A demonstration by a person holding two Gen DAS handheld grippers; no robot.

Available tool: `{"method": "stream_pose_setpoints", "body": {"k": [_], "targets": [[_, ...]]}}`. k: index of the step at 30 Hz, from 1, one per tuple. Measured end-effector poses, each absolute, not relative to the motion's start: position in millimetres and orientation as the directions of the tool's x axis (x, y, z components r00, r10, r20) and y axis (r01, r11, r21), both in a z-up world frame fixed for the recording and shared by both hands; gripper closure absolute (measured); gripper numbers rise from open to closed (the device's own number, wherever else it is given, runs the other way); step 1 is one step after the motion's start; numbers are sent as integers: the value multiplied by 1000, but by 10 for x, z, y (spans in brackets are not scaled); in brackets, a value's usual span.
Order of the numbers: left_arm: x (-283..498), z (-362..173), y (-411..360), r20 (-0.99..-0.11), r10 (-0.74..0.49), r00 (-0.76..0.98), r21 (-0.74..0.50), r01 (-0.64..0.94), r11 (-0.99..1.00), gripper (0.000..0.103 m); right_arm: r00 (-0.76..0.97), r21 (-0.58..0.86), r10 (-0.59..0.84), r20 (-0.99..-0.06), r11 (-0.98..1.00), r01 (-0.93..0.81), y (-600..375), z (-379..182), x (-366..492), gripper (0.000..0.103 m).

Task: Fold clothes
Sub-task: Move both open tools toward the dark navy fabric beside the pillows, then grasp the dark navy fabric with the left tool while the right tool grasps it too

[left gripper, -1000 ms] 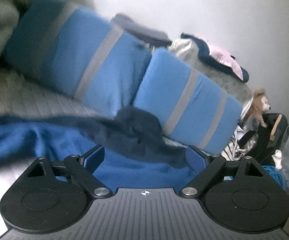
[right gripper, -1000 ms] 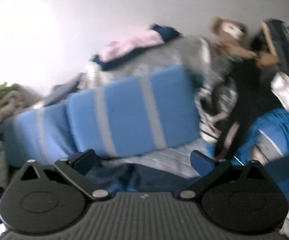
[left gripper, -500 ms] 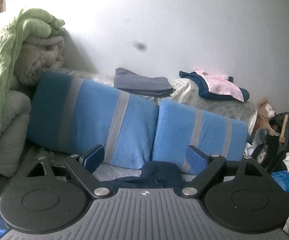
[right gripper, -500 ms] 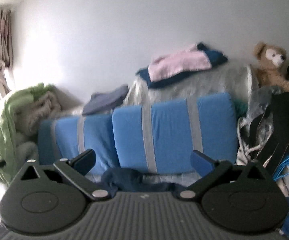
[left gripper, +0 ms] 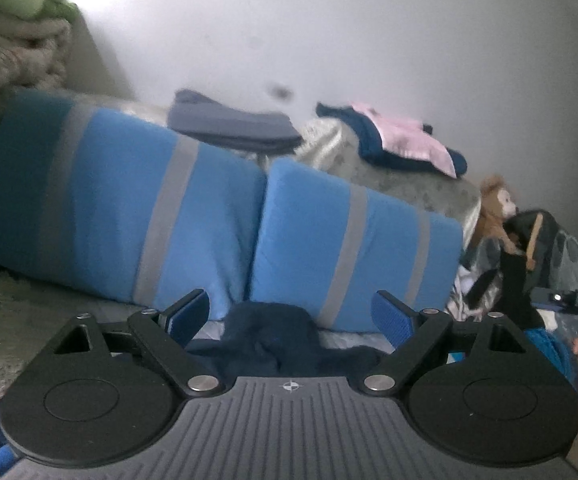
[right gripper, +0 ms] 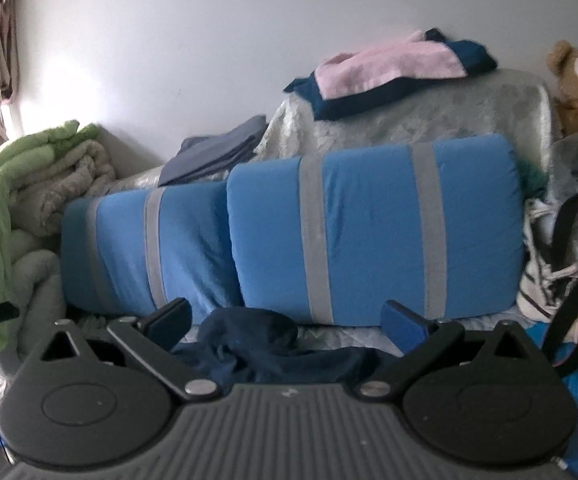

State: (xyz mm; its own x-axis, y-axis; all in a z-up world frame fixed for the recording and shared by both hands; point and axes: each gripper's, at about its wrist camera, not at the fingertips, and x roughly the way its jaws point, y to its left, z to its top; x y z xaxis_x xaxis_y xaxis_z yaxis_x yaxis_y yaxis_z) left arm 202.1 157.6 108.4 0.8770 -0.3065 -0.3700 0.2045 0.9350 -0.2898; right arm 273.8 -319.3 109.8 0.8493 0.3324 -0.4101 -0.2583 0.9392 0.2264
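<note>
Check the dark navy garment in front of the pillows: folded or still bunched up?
Bunched up, not folded: the navy garment lies in a rumpled heap before the blue pillows, with no flat layers or straight edges.

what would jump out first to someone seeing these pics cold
The two bright blue pillows with grey stripes, propped side by side against the white wall, fill the middle of both views. In front of them a dark navy garment lies crumpled on the bed, between the open fingers of the right gripper and of the left gripper. A pink towel lies on navy cloth on the covered mound behind, a teddy bear beside it.
</note>
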Motion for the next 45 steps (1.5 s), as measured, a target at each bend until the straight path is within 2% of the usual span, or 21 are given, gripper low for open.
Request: {"method": "stream_pose_setpoints", "body": {"k": [10,15,20,34,41,43,45], "targets": [[2976,611,1606,-485,-368,793,-263,269,926,13,747,147,431,-507,897,-417,-2765,556,3697,0],[3503,234,1635,-552,-398,733,-309,264,914,13,651,206,488,-581,863,-462,-2597,152,4264,0],[3987,-177,1689,-602,-444,663,-383,249,890,13,579,283,508,-637,853,-437,-2464,-291,4774,0],[4982,-1081,1912,-573,-623,532,-676,122,726,13,476,549,606,-637,790,-273,-2325,-1361,5942,1],[5222,-1432,1937,-545,-680,491,-757,62,651,15,423,656,676,-603,722,-220,-2281,-1743,6203,2],[5259,-1506,1948,-524,-696,491,-785,39,619,22,420,690,692,-587,699,-188,-2292,-1828,6230,10],[5273,-1527,1935,-510,-704,494,-801,24,598,45,426,716,703,-570,679,-162,-2298,-1875,6239,20]]}}
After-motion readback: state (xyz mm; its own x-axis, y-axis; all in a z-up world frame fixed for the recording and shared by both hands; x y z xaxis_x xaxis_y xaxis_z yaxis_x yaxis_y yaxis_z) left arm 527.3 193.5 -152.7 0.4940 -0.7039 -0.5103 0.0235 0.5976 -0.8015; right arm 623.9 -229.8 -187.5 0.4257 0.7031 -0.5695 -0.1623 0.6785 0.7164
